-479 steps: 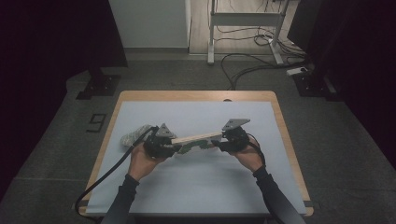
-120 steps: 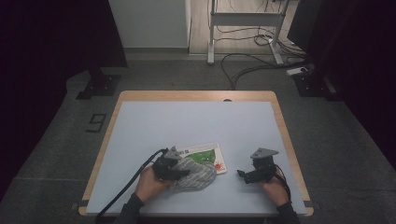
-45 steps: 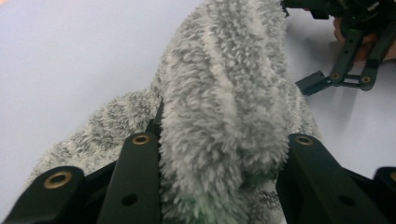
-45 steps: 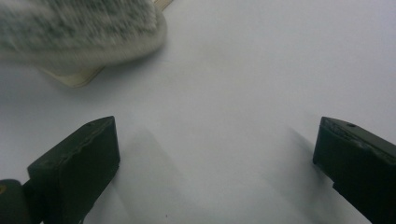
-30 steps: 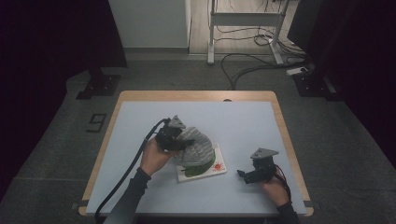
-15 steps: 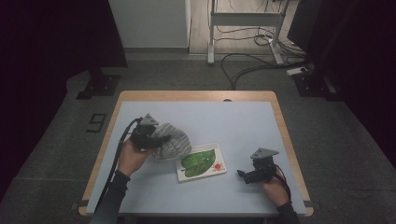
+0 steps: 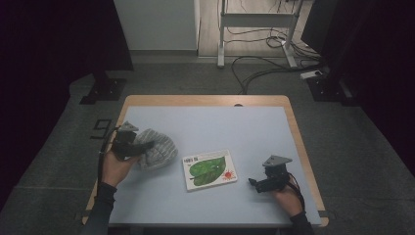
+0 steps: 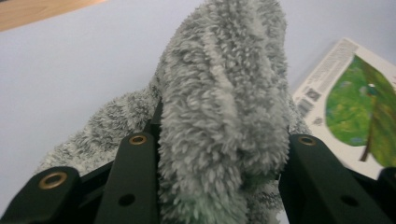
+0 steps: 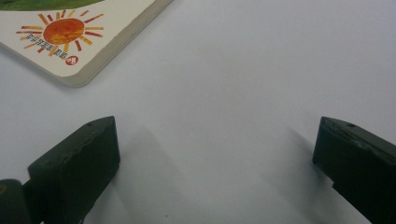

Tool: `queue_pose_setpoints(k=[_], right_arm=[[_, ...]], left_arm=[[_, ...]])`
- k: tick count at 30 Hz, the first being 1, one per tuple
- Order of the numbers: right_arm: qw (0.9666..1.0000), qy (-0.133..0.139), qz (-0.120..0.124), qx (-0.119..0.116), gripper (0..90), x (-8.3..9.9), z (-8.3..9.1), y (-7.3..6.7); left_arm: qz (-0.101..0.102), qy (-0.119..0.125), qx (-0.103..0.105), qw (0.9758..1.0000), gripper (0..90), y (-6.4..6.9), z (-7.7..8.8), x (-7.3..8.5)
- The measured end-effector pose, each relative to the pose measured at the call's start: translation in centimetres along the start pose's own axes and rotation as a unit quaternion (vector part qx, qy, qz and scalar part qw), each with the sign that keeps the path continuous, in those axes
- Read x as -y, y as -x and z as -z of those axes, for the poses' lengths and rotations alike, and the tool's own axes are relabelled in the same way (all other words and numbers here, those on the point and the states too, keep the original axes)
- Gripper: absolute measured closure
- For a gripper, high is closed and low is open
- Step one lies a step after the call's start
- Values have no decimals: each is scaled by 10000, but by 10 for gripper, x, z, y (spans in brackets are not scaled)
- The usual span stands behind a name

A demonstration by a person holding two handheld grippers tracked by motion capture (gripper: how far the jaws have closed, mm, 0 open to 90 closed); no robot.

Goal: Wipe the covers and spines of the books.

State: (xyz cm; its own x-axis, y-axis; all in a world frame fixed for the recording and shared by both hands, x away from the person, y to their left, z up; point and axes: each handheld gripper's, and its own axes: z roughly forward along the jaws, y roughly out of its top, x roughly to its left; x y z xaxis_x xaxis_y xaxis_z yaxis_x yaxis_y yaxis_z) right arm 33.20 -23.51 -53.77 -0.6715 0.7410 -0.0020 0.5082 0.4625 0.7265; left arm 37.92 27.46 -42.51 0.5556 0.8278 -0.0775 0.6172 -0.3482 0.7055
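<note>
Two jaws of the left gripper pinch a fluffy grey cloth (bunched); the right gripper gapes empty.

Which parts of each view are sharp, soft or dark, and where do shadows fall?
High view: the room is dark around the lit table. Left gripper view: the fluffy grey cloth is sharp between the jaws, while the leaf-cover book behind looks soft. Right gripper view: the book's sun corner is sharp, and soft shadows lie beside the black jaws.

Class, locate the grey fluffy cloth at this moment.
In the high view the grey fluffy cloth lies at the table's left side, clamped by the left gripper, left of the book.
</note>
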Motion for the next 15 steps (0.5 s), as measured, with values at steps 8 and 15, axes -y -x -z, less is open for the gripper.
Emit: queue_pose_setpoints(k=[8, 15], right_arm=[[10000, -2, -9, 0, 1, 0, 0, 0], [10000, -1, -6, 0, 1, 0, 0, 0]], left_arm=[[245, -101, -61, 9996, 600, -21, -10, 15], [354, -294, -91, 9989, 598, -27, -31, 27]])
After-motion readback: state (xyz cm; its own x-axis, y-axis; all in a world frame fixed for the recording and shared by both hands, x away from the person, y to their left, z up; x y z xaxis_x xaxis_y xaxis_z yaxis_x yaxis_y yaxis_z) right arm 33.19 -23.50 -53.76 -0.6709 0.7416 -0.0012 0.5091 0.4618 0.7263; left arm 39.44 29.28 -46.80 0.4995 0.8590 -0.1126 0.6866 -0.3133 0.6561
